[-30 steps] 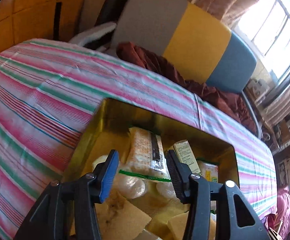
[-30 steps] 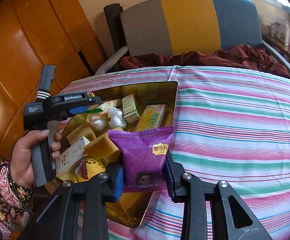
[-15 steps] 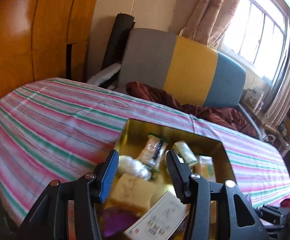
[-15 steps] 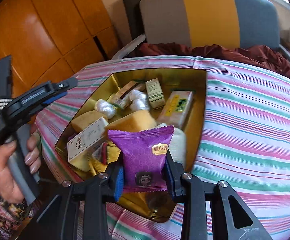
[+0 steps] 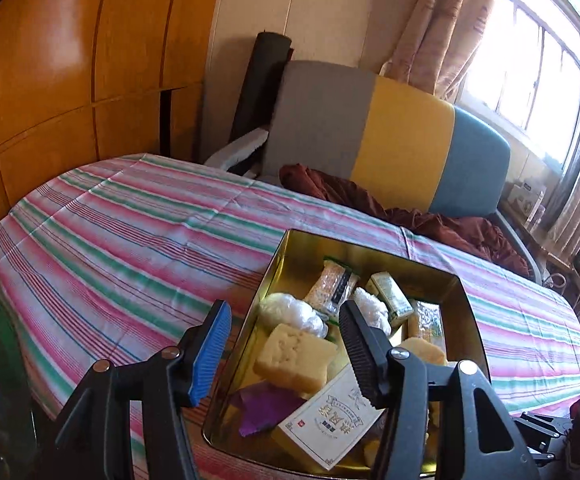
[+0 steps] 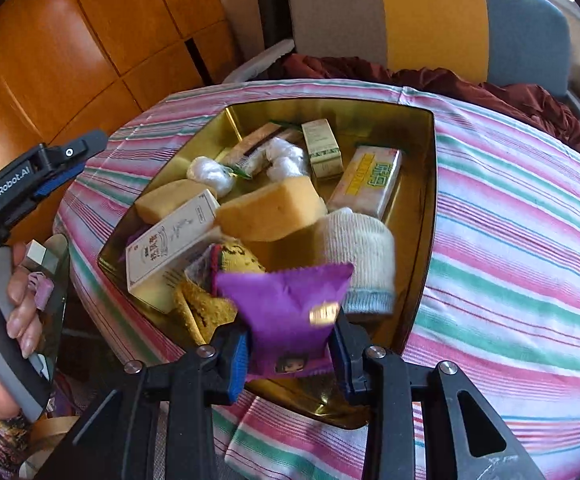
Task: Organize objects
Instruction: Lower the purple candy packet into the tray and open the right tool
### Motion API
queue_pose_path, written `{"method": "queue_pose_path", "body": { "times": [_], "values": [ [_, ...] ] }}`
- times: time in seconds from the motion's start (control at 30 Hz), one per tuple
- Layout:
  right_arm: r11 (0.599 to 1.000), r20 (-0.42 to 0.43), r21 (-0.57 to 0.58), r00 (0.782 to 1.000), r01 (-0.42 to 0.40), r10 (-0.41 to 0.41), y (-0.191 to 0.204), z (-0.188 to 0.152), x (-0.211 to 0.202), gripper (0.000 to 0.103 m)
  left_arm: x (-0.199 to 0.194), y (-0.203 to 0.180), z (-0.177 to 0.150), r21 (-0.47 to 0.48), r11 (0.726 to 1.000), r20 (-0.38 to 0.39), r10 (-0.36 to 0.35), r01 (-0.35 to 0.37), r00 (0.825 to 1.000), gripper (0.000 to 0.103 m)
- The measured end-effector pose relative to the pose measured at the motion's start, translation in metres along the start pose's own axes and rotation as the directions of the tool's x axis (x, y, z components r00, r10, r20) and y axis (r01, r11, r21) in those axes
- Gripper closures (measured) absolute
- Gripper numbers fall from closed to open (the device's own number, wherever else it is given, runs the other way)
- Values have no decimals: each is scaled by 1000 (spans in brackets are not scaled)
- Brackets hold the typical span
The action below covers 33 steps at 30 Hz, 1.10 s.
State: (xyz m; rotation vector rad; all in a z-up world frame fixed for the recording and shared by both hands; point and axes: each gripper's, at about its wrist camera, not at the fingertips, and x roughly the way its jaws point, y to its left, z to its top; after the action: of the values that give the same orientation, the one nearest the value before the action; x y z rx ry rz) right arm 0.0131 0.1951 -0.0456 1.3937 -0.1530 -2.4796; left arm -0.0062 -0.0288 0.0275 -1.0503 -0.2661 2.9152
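The purple snack packet (image 6: 290, 312) is held between the two fingers of the right gripper (image 6: 290, 354), which press on its lower part from both sides. The packet hangs over the near end of the gold tin box (image 6: 423, 184), above the things that already lie inside. Just behind it in the tin are a rolled white sock (image 6: 359, 248), a yellow sponge (image 6: 272, 208), a white printed box (image 6: 172, 240) and, further back, a yellow-green wrapped bar (image 6: 369, 180) and a small green carton (image 6: 321, 148). The tin stands on the striped tablecloth (image 6: 521, 216), near the table edge on the person's side.

The left gripper (image 5: 286, 352) is at the left side of the tin, raised and set back, with its fingers wide apart and nothing between them. One finger is over the cloth, the other over the tin's inside.

I judge that the step in hand is placing the packet into the tin. The next move asks to lower it a little onto a free spot, perhaps beside the sock, and then to spread the fingers so it drops flat. The tin is crowded, so the packet could rest on top of other things and slide.
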Motion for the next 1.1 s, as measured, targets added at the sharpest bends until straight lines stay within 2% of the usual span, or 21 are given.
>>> {"method": "queue_pose_path", "body": {
  "times": [0.13,0.23,0.33,0.43,0.57,0.67,0.73,0.87,1.0,1.1],
  "values": [
    [1000,1,-2,1000,1,-1,0,-3,-1,65,0,-5,-4,11,1000,-17,18,-18,1000,46],
    [1000,10,1,1000,5,-5,-2,-5,-5,59,1,-7,-5,23,999,-54,39,-38,998,46],
    [1000,27,20,1000,11,-12,-7,-5,-12,44,-3,-7,-8,26,999,-48,39,-38,998,46],
    [999,49,34,999,11,-12,-9,-4,-19,39,-8,-7,-8,19,999,-44,47,-46,998,46],
    [999,94,45,995,30,-34,-6,3,-29,17,-18,-9,-5,9,997,-21,77,-77,997,46],
    [997,123,52,991,52,-58,-1,9,-36,4,-28,-14,-3,33,994,20,105,-106,994,46],
    [997,140,54,988,61,-68,2,13,-40,0,-35,-18,-3,58,992,45,111,-114,993,46],
    [995,154,72,985,65,-76,8,20,-45,0,-47,-21,-3,74,991,72,104,-109,992,46],
    [991,165,89,980,100,-114,16,26,-48,0,-54,-20,-4,54,990,104,126,-132,987,46],
    [985,175,109,972,137,-154,20,29,-50,0,-54,-16,-4,33,987,90,152,-155,984,46]
  ]
}}
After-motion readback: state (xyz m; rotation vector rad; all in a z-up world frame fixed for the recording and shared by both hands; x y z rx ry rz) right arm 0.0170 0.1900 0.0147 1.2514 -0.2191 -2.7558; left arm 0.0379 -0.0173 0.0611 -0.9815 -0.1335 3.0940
